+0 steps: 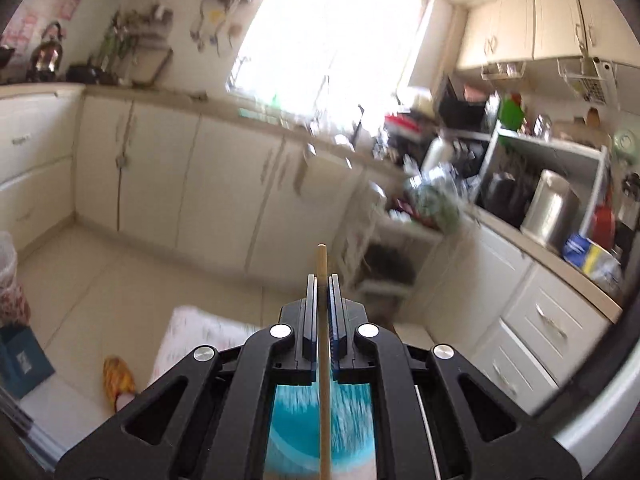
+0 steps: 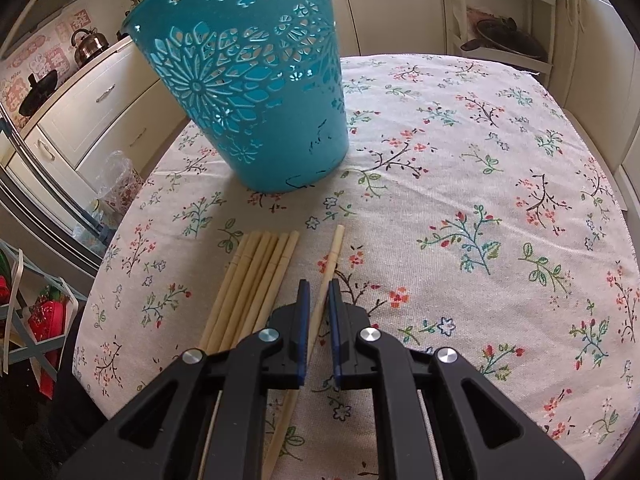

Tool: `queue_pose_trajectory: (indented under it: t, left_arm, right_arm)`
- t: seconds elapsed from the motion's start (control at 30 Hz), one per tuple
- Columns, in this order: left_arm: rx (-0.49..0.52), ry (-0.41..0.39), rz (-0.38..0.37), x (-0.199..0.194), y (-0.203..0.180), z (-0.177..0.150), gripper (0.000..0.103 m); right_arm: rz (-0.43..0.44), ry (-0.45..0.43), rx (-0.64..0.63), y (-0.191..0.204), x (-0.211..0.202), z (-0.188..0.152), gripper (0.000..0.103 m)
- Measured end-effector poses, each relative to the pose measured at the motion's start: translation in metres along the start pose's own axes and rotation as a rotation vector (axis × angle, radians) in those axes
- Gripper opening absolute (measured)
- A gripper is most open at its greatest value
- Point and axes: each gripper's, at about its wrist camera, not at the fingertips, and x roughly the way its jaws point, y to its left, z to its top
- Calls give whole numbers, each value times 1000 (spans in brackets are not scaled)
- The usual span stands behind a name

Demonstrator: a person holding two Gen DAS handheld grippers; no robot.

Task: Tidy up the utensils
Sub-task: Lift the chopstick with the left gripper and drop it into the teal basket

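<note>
A single wooden chopstick (image 1: 323, 360) is clamped between the closed jaws of the left gripper (image 1: 322, 280), its blunt end projecting just past the fingertips and its shaft running back through the jaws toward the camera. Directly beneath that gripper, behind the jaws, a blurred patch of a turquoise basket (image 1: 296, 428) is seen. In the right wrist view, the same kind of basket, a turquoise plastic cup-shaped basket (image 2: 248, 92) with cut-out flower patterns, is seen standing upright on the far left part of a floral tablecloth (image 2: 480, 200). Nearer the camera, a bundle of wooden chopsticks (image 2: 252, 284) is laid side by side on the cloth, the ends pointing toward the basket but kept well apart from it. Just to the right of the bundle, one separate chopstick (image 2: 329, 264) is laid on the cloth and passes between the fingers of the right gripper (image 2: 319, 286). The jaws of that gripper are held slightly apart around this chopstick, and a gap is visible on the right side; whether the left pad is touching the stick cannot be told. Around the table, cream kitchen cabinets (image 2: 100, 100) and a metal kettle (image 2: 90, 46) are seen at the left, and a bright window (image 1: 332, 40) and a cluttered countertop (image 1: 560, 256) are shown in the left wrist view.
</note>
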Motion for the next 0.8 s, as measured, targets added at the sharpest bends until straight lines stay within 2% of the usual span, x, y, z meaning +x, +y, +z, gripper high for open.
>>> queue_pose_trajectory:
  t: [0.07, 0.2, 0.4, 0.7, 0.8]
  left_arm:
    - [-4, -57, 18, 18, -6, 5, 5]
    - [5, -100, 75, 50, -16, 4, 5]
    - [10, -60, 94, 80, -13, -18, 5]
    - [41, -19, 137, 83, -2, -45, 5]
    - [74, 18, 141, 85, -3, -54, 5]
  right_arm:
    - [5, -3, 5, -1, 0, 0, 10]
    - [16, -6, 12, -1, -1, 0, 10]
    - [32, -5, 24, -2, 0, 2, 10]
    - [31, -5, 26, -1, 1, 4, 10]
    - [28, -7, 22, -1, 1, 3, 10]
